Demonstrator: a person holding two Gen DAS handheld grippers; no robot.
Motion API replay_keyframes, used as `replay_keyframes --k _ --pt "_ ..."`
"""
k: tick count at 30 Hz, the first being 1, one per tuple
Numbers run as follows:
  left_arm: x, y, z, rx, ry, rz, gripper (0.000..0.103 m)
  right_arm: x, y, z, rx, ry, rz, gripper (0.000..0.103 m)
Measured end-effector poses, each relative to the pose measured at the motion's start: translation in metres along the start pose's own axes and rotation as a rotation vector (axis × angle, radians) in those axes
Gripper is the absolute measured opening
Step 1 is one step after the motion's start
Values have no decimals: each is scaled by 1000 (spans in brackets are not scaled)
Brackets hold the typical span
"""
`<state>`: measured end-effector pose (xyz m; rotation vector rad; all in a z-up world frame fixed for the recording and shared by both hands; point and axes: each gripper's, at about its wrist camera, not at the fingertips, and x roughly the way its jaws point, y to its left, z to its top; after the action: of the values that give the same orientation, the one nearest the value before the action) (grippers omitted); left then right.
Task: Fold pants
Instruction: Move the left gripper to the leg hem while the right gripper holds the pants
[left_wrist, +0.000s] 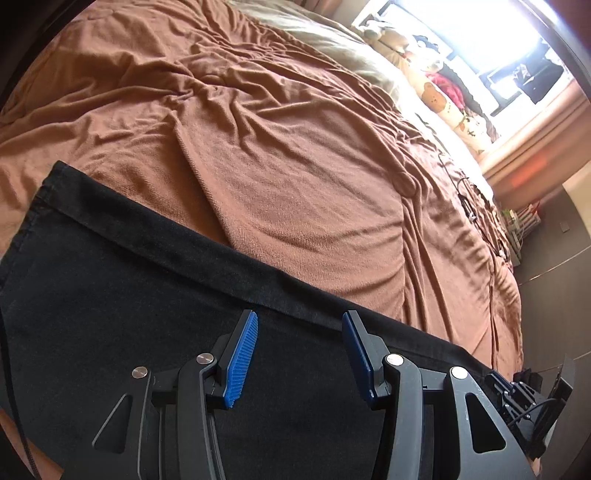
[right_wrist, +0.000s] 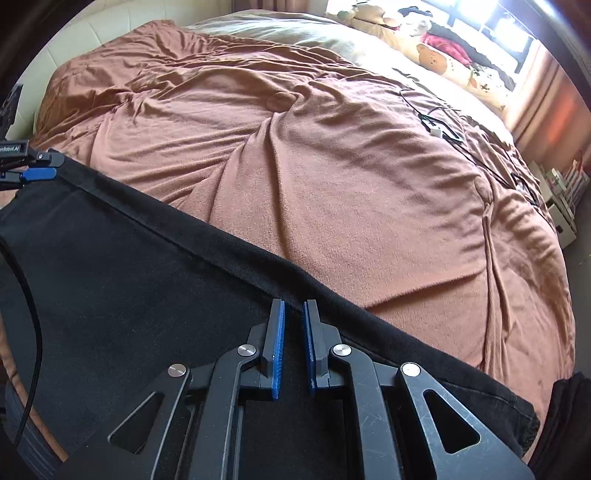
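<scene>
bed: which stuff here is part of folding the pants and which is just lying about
Job:
pants
left gripper, jaws open
right gripper, jaws nearly closed, a narrow gap showing

Lying about:
blanket
cables
plush toys
pillow

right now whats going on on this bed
A person holding a two-finger gripper in each hand is working on black pants spread flat on a brown blanket. The left gripper hovers open over the far edge of the pants, gripping nothing. The right gripper is further along the same edge, its blue pads nearly together; whether it pinches cloth is unclear. No fold across the pants shows.
</scene>
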<state>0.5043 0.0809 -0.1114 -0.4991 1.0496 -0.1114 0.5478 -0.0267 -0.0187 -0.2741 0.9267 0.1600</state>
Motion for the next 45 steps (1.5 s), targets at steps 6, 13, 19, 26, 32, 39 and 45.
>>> replay_keyframes --k 6,13,19,26,32,39,45 --pt "-43 4 -21 48 -63 -1 50 -40 1 -20 78 -58 -5 7" --pt "-78 15 -51 92 -109 27 50 -77 13 -49 148 -109 56 7" --pt "-93 39 -82 87 -109 30 52 -99 34 -74 121 -126 138 7" --pt "-99 65 -114 93 -88 18 52 -105 61 -103 99 -105 185 7" --pt "-93 85 -138 100 -53 22 52 -97 78 -121 133 -71 219 7" --pt "-76 111 -153 98 -9 65 52 -84 99 -131 181 -56 255 7" --pt "-73 141 -157 36 -4 50 52 -64 114 -149 205 10 236 7"
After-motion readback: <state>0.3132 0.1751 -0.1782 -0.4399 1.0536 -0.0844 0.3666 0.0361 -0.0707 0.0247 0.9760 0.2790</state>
